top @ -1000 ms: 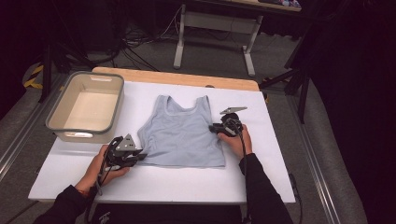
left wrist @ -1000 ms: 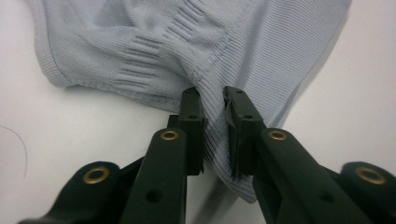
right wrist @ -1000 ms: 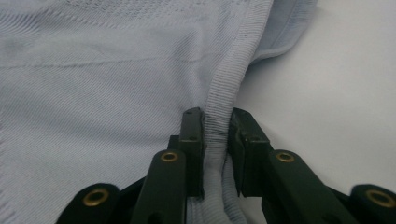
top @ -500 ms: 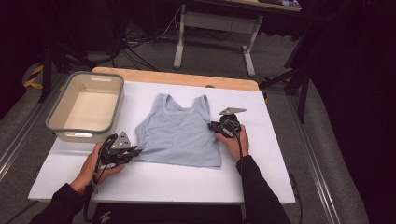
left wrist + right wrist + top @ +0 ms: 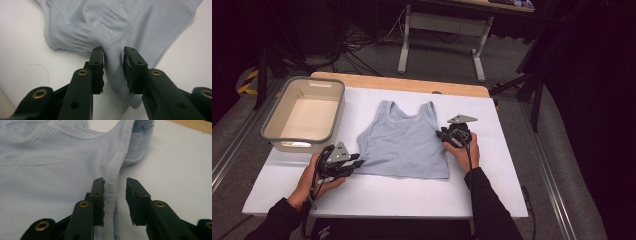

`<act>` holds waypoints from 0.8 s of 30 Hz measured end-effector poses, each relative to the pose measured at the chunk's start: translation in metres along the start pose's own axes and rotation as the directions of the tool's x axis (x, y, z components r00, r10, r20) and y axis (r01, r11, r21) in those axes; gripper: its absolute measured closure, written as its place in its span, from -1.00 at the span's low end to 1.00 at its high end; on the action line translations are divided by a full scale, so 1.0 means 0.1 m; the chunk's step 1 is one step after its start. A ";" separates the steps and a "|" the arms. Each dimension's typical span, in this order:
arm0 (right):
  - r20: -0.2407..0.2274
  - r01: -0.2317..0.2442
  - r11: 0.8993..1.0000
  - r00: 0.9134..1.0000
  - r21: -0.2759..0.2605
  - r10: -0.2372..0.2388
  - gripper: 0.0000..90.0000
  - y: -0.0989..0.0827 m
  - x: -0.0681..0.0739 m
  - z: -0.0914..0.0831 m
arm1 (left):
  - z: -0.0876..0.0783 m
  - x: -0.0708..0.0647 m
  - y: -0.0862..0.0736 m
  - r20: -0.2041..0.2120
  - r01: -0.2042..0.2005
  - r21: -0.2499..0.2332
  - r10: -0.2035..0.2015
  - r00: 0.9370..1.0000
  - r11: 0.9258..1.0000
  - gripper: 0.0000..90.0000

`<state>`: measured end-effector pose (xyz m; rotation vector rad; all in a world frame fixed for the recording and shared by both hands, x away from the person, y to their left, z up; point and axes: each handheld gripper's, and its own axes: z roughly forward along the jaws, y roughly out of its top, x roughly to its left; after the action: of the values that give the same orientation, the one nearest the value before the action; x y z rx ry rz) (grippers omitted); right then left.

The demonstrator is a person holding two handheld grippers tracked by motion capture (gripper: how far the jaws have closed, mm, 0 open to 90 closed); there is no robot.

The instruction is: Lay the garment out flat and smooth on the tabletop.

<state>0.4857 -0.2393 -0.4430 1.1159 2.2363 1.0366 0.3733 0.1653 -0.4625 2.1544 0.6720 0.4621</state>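
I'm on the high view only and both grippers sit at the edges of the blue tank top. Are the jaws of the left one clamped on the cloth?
Observer: No. In its own view the left gripper has just been opening; a fold of the tank top lies between the jaws with a gap at the pads.
Operator: And the right one?
Observer: The right gripper has also just been opening. The ribbed armhole hem lies against one pad, clear of the other.
Operator: Any cloth bunched up?
Observer: Yes, wrinkles ahead of the left jaws.

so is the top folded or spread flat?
Spread flat. The top lies open on the table, both straps and hem showing, only slightly bunched at the left gripper.
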 end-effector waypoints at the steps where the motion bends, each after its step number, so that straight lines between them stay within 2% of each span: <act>1: 0.004 0.002 1.000 1.000 -0.009 -0.002 0.44 0.01 0.00 -0.02 | -0.01 0.00 0.00 -0.008 -0.001 -0.013 0.001 1.000 1.000 0.50; 5: 0.024 0.022 0.996 1.000 -0.085 -0.020 0.31 0.06 0.04 -0.14 | -0.05 -0.03 0.02 -0.023 -0.017 -0.047 0.016 1.000 0.999 0.40; 6: 0.024 0.022 0.996 1.000 -0.085 -0.020 0.31 0.06 0.04 -0.14 | -0.06 -0.03 0.02 -0.025 -0.022 -0.059 0.020 0.999 0.998 0.40; 13: 0.006 0.052 0.976 0.999 -0.211 -0.052 0.18 0.12 0.09 -0.34 | -0.10 -0.05 0.02 -0.047 -0.029 -0.102 0.024 0.999 0.994 0.18; 19: 0.002 0.068 0.965 0.998 -0.253 -0.069 0.02 0.16 0.15 -0.39 | -0.09 -0.06 0.01 -0.060 -0.016 -0.097 0.010 0.998 0.995 -0.01; 23: -0.008 0.064 0.961 0.998 -0.268 -0.069 -0.11 0.20 0.22 -0.36 | -0.09 -0.05 -0.01 -0.071 0.018 -0.090 -0.025 0.997 0.996 -0.16; 24: -0.013 0.076 0.958 0.996 -0.276 -0.083 -0.15 0.23 0.26 -0.34 | -0.09 -0.06 -0.01 -0.074 0.023 -0.090 -0.030 0.997 0.996 -0.22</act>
<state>0.4593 -0.2241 -0.4052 0.8907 2.0569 1.2855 0.3637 0.1679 -0.4586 2.0500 0.7073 0.5518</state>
